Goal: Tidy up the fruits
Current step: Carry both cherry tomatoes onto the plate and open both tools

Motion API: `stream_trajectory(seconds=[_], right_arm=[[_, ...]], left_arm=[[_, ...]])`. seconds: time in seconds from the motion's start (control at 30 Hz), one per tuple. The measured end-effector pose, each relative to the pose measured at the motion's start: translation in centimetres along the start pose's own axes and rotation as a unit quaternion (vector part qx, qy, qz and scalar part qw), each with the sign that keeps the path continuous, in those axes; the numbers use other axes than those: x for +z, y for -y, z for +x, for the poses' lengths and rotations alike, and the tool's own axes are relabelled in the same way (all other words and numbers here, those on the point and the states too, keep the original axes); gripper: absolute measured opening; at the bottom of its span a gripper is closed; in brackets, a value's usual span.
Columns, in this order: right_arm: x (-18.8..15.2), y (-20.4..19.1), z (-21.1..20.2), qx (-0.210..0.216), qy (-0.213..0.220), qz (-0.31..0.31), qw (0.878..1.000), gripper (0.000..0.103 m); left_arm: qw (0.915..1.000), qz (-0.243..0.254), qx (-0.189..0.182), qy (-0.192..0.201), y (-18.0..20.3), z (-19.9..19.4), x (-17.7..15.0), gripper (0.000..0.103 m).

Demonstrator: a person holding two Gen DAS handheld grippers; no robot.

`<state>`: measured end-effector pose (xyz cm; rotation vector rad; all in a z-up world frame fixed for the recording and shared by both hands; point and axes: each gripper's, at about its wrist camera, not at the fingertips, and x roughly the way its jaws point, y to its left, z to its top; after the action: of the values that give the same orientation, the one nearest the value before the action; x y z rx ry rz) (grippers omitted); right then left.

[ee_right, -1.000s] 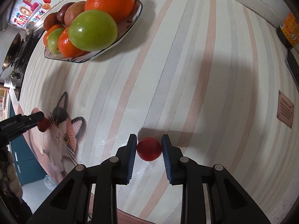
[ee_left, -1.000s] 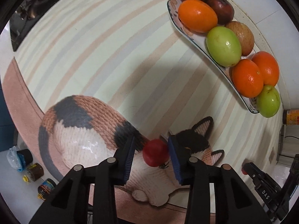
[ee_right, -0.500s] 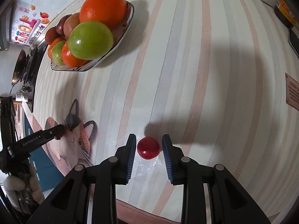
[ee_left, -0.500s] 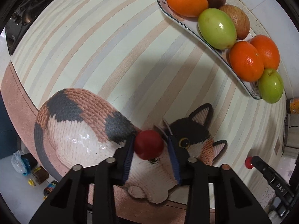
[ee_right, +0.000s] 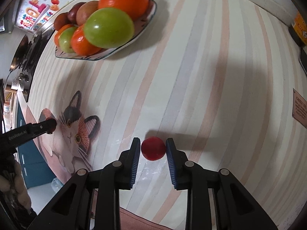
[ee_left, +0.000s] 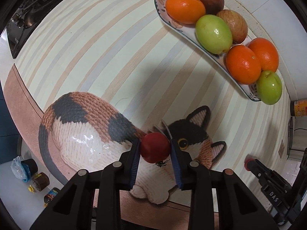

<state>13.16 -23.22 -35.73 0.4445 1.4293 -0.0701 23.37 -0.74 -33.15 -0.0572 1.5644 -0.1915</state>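
My left gripper [ee_left: 155, 147] is shut on a small red tomato [ee_left: 154, 146] and holds it above the cat picture on the striped mat [ee_left: 96, 48]. My right gripper [ee_right: 153, 148] has its jaws close on both sides of a second red tomato [ee_right: 153, 148]; small gaps show, and whether they touch it is unclear. A white plate [ee_left: 189, 29] piled with oranges, green fruits and brown fruits stands at the far right of the left view, and at the upper left of the right wrist view [ee_right: 107, 54].
The left gripper shows at the left edge of the right wrist view [ee_right: 50, 124]. A can [ee_left: 299, 108] stands beyond the plate. Small jars [ee_left: 39, 180] and a plastic bag lie on the counter at lower left. A stove edge [ee_left: 21, 34] borders the mat.
My left gripper closed on the tomato and lifted it off the mat. My right gripper stayed around its tomato, shifting slightly.
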Motion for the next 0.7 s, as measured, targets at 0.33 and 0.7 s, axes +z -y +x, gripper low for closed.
stream_trajectory(seconds=[0.33, 0.7], right_arm=[[1.9, -2.1, -2.8, 0.089, 0.020, 0.013, 0.996, 0.029], [10.8, -9.6, -4.1, 0.232, 0.029, 0.029, 0.972, 0.029]], left_arm=[[0.9943, -0.052, -0.093, 0.002, -1.4, -3.7, 3.6, 0.028], [0.9840, -0.107, -0.140, 0.030, -3.3, -7.2, 13.6, 0.028]])
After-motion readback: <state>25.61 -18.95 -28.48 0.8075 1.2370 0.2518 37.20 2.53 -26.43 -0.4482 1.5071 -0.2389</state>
